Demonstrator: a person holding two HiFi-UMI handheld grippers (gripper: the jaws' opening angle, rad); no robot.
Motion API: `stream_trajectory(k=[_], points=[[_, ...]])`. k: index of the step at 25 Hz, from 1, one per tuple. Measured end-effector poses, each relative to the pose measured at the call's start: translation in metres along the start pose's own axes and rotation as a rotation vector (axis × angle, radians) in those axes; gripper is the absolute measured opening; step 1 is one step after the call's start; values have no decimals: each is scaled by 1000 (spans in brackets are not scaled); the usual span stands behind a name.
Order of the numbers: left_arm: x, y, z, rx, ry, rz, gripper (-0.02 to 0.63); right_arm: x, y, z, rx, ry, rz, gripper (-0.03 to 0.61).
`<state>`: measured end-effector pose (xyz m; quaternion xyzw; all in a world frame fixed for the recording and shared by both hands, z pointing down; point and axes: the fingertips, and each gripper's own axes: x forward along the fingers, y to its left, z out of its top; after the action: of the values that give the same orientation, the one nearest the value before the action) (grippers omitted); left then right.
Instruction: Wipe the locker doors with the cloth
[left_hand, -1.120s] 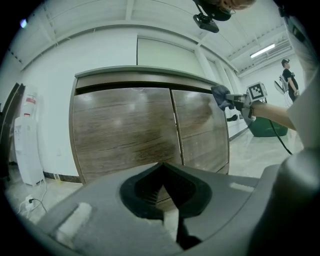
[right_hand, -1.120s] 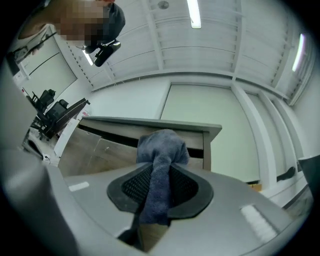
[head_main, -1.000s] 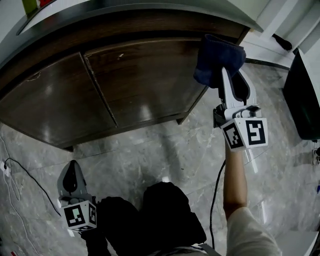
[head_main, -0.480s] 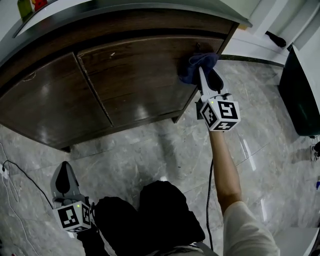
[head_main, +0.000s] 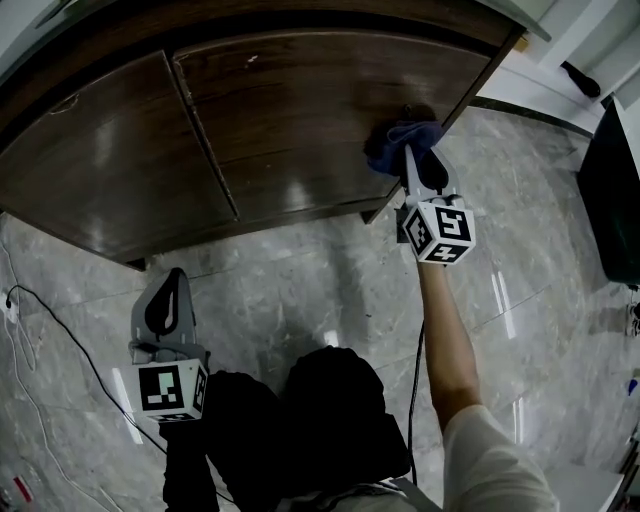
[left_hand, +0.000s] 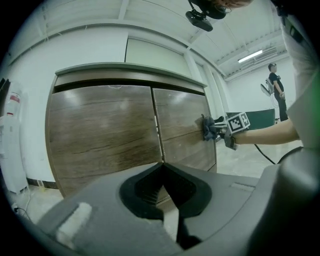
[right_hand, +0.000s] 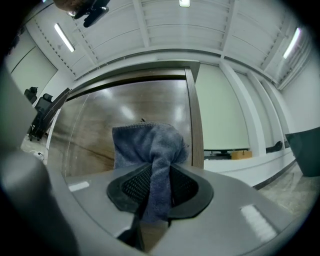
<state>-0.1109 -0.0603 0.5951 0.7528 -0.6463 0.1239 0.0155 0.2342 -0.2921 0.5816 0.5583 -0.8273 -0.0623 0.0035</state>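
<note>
The locker has two dark wood doors, a left door (head_main: 100, 160) and a right door (head_main: 320, 100). My right gripper (head_main: 412, 165) is shut on a blue cloth (head_main: 398, 143) and holds it against the right door, low down near its right edge. In the right gripper view the cloth (right_hand: 150, 145) is bunched between the jaws and spreads flat on the wood. My left gripper (head_main: 165, 305) hangs shut and empty over the floor, well short of the left door. The left gripper view shows both doors (left_hand: 100, 130) and the cloth (left_hand: 208, 129) at the far right.
A grey marble floor (head_main: 300, 290) runs under the locker. A thin black cable (head_main: 60, 340) trails at the left. A large black object (head_main: 615, 190) stands at the right. My dark-clad legs (head_main: 320, 420) are at the bottom. Another person (left_hand: 275, 82) stands far off.
My right gripper has carried the cloth down the right door, from its top right corner to its lower part. My left gripper has shifted a little toward the locker.
</note>
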Motion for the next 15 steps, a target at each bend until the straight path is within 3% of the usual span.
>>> stream_trajectory(k=[8, 15], points=[[26, -40, 28, 21, -42, -103, 2, -10, 14, -112, 50, 186, -4, 100], [36, -54, 26, 26, -19, -128, 3, -18, 32, -193, 93, 338, 6, 98]])
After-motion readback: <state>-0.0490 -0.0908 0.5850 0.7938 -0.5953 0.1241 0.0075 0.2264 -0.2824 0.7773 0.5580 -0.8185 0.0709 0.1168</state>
